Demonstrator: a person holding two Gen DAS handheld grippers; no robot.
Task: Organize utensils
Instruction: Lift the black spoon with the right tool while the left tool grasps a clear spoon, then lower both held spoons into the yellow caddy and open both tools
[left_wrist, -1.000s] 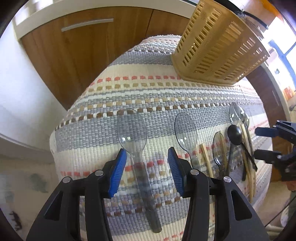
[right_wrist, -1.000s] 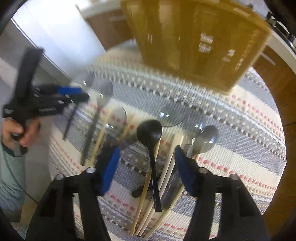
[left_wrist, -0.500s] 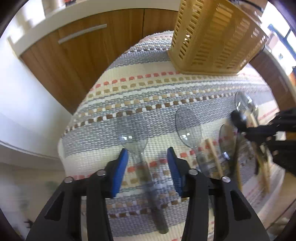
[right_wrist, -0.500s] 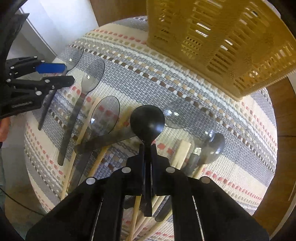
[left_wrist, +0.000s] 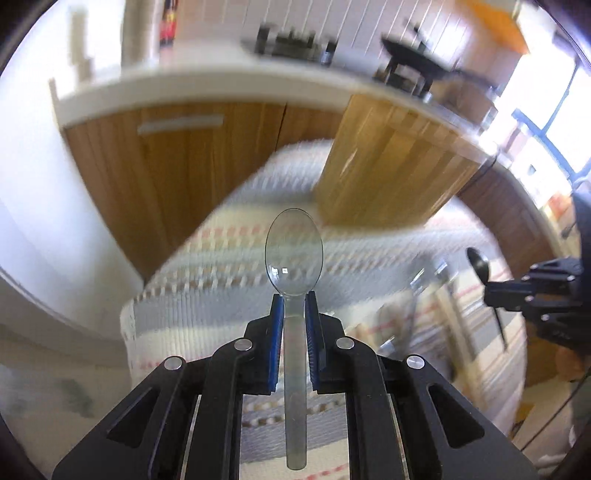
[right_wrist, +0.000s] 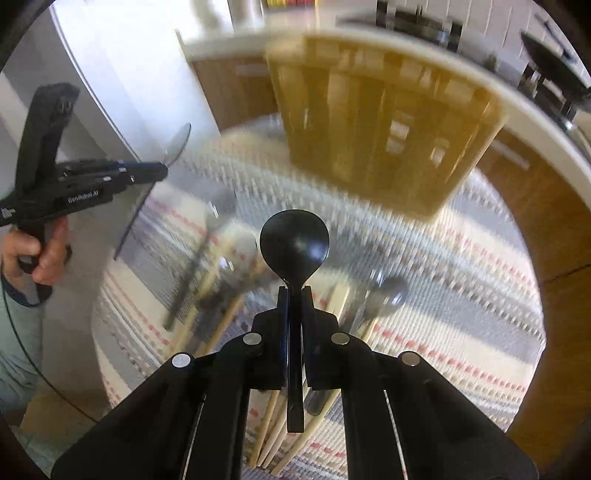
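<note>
Both spoons are off the mat now, lifted since the last frames. Left gripper (left_wrist: 294, 302) jaws have just closed, pinching the clear spoon (left_wrist: 294, 254) by its neck, bowl forward. Right gripper (right_wrist: 294, 295) is clamped on the black spoon (right_wrist: 294, 243) handle. Below: striped mat (right_wrist: 461, 295) with remaining spoons and chopsticks (right_wrist: 225, 314). Yellow basket (right_wrist: 376, 129) stands at the mat's far edge.

Black hand-held gripper (left_wrist: 294, 301), blue pads (left_wrist: 275, 332), silver screws.
</note>
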